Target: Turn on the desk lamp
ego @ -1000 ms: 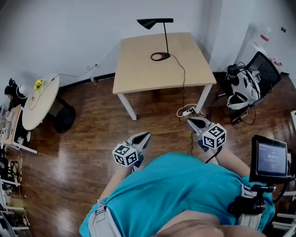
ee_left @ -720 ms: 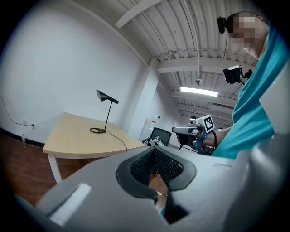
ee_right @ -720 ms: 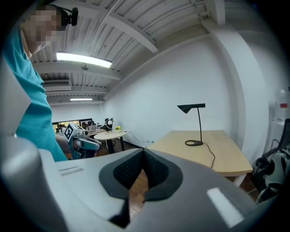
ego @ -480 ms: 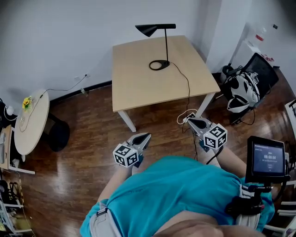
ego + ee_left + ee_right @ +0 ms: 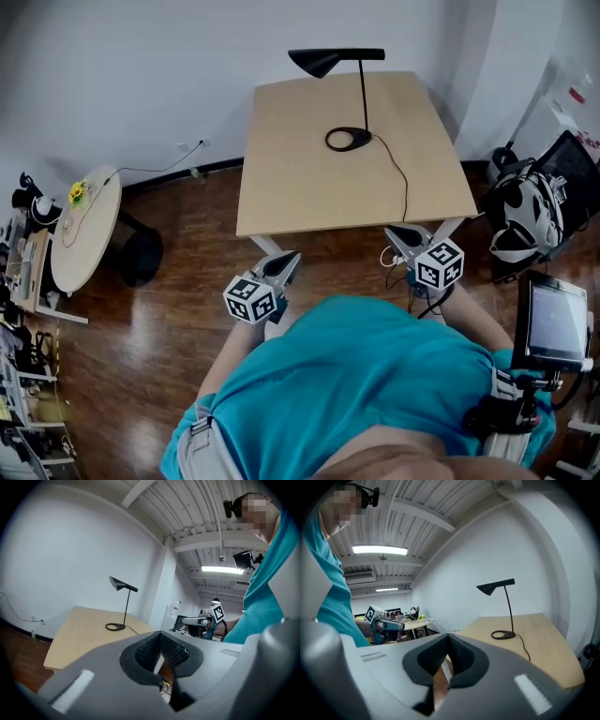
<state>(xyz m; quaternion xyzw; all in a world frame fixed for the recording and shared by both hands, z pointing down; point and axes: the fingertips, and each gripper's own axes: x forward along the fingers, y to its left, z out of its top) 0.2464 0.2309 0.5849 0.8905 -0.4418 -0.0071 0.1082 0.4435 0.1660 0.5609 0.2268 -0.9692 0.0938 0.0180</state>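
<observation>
A black desk lamp stands at the far side of a light wooden table, with its ring base on the top and its cone shade pointing left. The lamp's cord runs off the near edge. My left gripper is shut and empty, just short of the table's near left corner. At the near right corner my right gripper is also shut and empty. The lamp shows ahead in the left gripper view, and the lamp in the right gripper view too.
A round white table with a yellow flower stands at the left, with a dark stool beside it. A chair with a bag is at the right. A screen on a stand sits by my right side. A power strip lies under the table's edge.
The person has moved forward. The table and lamp are nearer, and both grippers, still shut, now reach the table's near edge.
</observation>
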